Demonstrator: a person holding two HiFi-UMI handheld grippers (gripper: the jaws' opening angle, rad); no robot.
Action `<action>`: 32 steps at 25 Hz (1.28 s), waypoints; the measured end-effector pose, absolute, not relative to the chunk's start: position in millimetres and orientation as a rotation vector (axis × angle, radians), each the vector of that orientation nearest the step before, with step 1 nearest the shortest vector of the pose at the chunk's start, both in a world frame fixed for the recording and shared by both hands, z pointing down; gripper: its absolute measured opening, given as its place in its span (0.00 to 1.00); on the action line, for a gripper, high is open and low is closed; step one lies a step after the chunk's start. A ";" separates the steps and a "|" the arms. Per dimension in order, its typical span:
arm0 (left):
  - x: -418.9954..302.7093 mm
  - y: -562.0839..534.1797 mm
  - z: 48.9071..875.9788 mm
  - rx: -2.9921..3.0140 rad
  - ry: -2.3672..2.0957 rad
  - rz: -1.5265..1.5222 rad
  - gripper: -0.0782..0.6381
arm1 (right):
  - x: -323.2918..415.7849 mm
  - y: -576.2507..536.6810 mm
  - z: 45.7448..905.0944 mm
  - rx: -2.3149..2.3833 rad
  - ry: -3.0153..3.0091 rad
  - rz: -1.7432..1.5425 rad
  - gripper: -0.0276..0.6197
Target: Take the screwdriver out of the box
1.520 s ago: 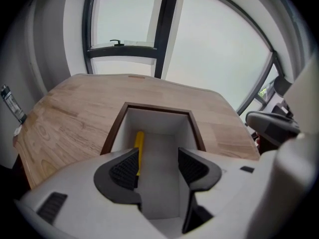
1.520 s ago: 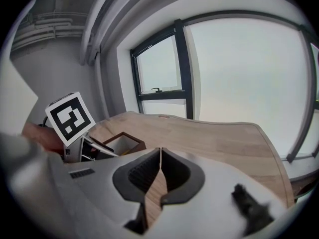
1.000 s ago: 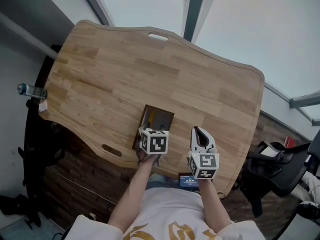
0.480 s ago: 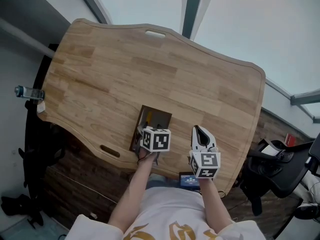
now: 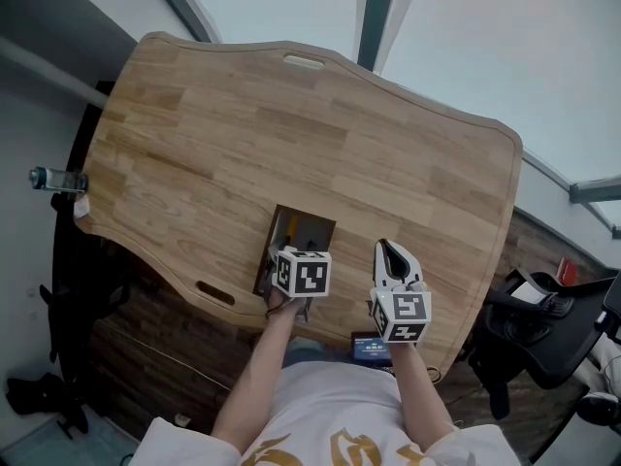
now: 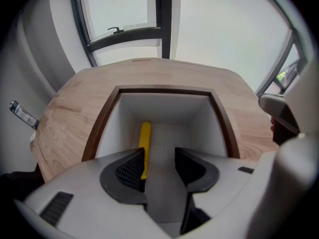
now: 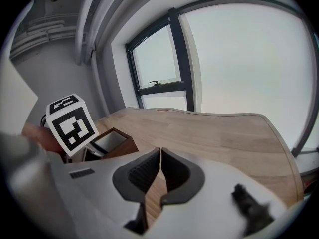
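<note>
A small brown box (image 5: pixel 275 242) with white inner walls (image 6: pixel 115 124) stands near the front edge of the wooden table. A yellow screwdriver handle (image 6: pixel 144 136) lies along its floor, seen as a yellow streak (image 5: pixel 310 231) in the head view. My left gripper (image 6: pixel 159 163) points steeply down into the box; its jaws are closing, with the handle's near end against the left pad and a gap to the right pad. Its marker cube (image 5: pixel 302 271) hides the box's near end. My right gripper (image 5: pixel 389 251) rests to the right of the box, shut (image 7: pixel 160 167) on nothing.
A bottle (image 5: pixel 53 178) sits off the table's left edge. A small lit screen (image 5: pixel 372 347) lies by the person's lap. A black office chair (image 5: pixel 548 323) stands at the right. The table (image 5: pixel 291 134) stretches away beyond the box, with windows behind.
Both grippers keep their places over the box and beside it. Only the head view has shifted slightly.
</note>
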State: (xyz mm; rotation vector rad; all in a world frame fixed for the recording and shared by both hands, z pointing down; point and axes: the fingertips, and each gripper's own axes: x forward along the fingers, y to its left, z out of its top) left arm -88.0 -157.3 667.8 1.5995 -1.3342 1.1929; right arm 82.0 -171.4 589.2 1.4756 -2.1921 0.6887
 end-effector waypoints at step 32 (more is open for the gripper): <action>-78.4 -159.4 684.2 1.620 -1.205 1.106 0.36 | 85.7 -168.8 595.0 1.484 -2.180 0.733 0.09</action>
